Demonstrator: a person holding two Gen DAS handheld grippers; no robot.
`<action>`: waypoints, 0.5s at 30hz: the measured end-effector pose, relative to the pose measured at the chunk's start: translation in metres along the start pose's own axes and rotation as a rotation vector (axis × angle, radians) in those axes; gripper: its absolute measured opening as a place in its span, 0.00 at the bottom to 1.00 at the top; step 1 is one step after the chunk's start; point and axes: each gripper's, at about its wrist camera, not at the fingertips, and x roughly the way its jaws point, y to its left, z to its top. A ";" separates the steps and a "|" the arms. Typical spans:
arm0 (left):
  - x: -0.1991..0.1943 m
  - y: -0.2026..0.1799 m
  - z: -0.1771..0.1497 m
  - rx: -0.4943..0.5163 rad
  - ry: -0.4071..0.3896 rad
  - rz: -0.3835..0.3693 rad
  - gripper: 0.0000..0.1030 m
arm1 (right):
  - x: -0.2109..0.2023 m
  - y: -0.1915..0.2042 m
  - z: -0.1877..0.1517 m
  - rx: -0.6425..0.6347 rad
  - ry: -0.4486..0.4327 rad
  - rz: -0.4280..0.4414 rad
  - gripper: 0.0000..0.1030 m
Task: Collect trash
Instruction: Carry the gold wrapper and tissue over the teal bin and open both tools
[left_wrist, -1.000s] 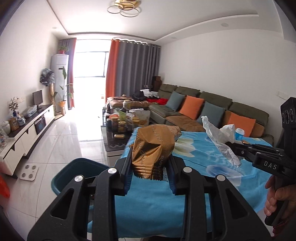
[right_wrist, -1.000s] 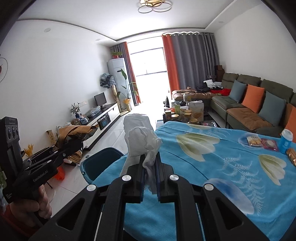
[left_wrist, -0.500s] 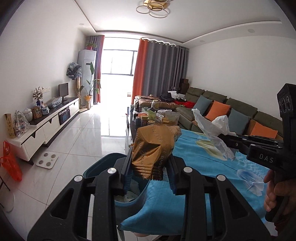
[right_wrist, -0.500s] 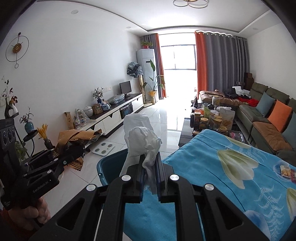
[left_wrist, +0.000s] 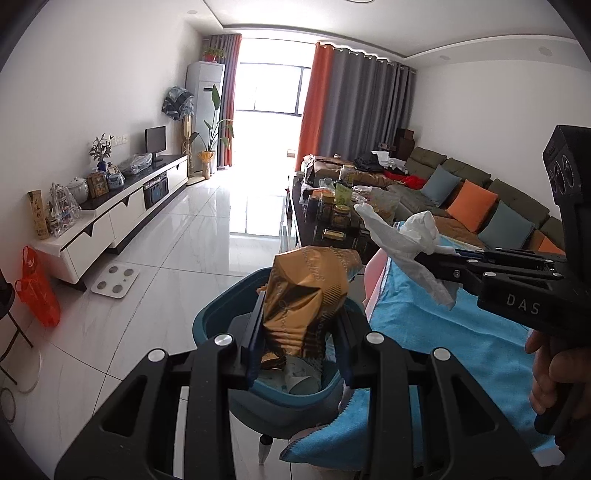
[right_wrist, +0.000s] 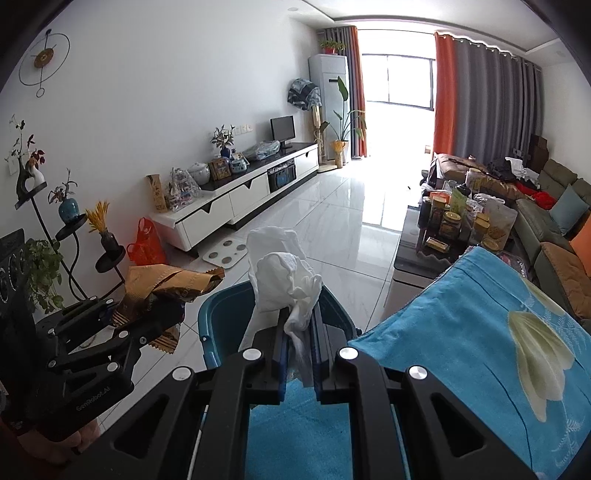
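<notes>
While both loads hang over teal bin (left_wrist: 218, 314): left gripper (left_wrist: 295, 332) clamps gold wrapper (left_wrist: 306, 291); right gripper (right_wrist: 297, 350), near-closed, pinches white tissue (right_wrist: 280, 277). Recommend centring over bin mouth beside table edge before release.

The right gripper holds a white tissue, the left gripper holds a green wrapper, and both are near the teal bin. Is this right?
Not quite: the wrapper in the left gripper is golden-brown, as the left wrist view shows. The right gripper does hold a white tissue, near the teal bin.
</notes>
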 end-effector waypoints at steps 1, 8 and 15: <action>0.014 -0.004 0.003 -0.001 0.010 0.003 0.31 | 0.007 0.000 0.001 0.000 0.010 0.005 0.09; 0.071 -0.030 0.007 -0.010 0.069 0.025 0.31 | 0.052 -0.005 0.005 -0.009 0.103 0.024 0.09; 0.131 -0.033 0.005 -0.025 0.145 0.028 0.31 | 0.083 -0.008 0.007 -0.007 0.170 0.039 0.10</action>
